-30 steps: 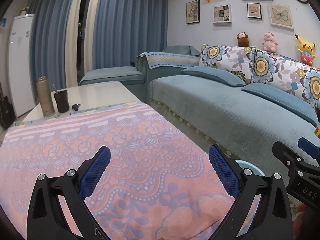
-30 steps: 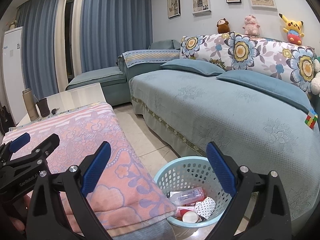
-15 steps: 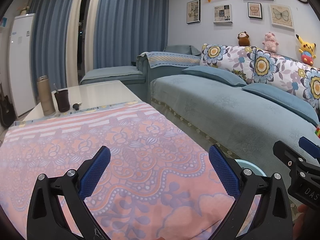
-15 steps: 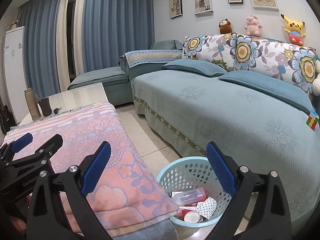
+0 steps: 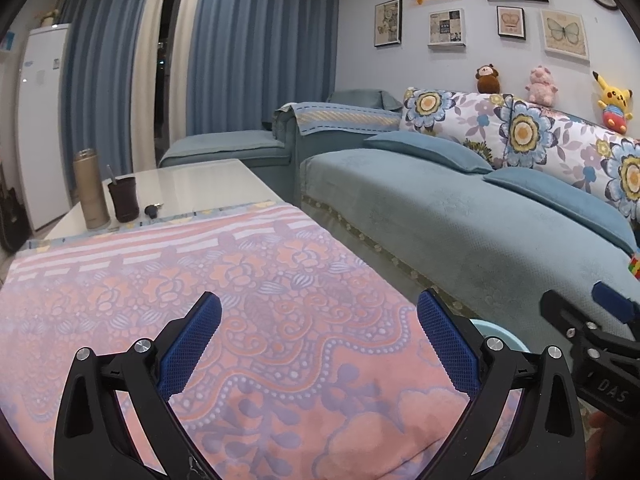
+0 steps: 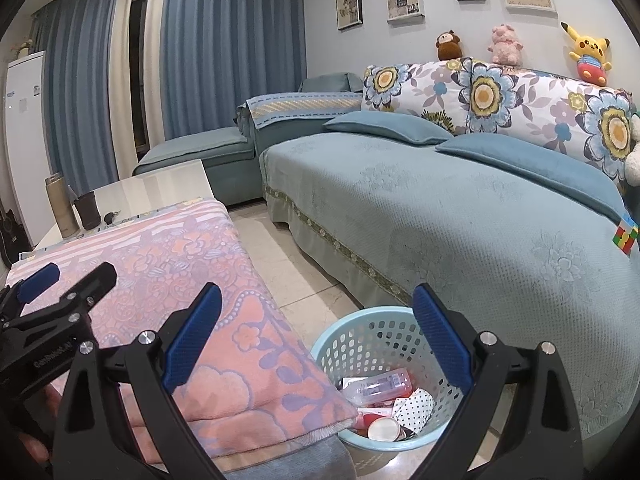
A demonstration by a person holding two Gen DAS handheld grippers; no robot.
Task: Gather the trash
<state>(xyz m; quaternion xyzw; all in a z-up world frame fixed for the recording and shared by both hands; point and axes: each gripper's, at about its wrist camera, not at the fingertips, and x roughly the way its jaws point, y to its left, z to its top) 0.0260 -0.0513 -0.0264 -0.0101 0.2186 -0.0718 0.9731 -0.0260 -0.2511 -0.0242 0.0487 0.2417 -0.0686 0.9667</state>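
A light blue perforated basket (image 6: 362, 334) stands on the floor between the table and the sofa. It holds trash: a clear plastic bottle (image 6: 378, 385), a dotted wrapper (image 6: 414, 405) and a round lid (image 6: 383, 429). My right gripper (image 6: 316, 344) is open and empty, above the basket's near rim. My left gripper (image 5: 320, 344) is open and empty over the pink floral cloth (image 5: 240, 300) on the table. The basket's rim (image 5: 496, 336) shows in the left wrist view, mostly hidden by the right finger.
A tan bottle (image 5: 90, 190), a dark cup (image 5: 124, 200) and keys (image 5: 153, 210) stand at the table's far end. A blue sofa (image 6: 440, 208) with floral cushions runs along the right; a colour cube (image 6: 625, 236) lies on it. Tiled floor (image 6: 296, 272) separates table and sofa.
Both grippers have drifted slightly; the views shift a little. Both stay open and empty.
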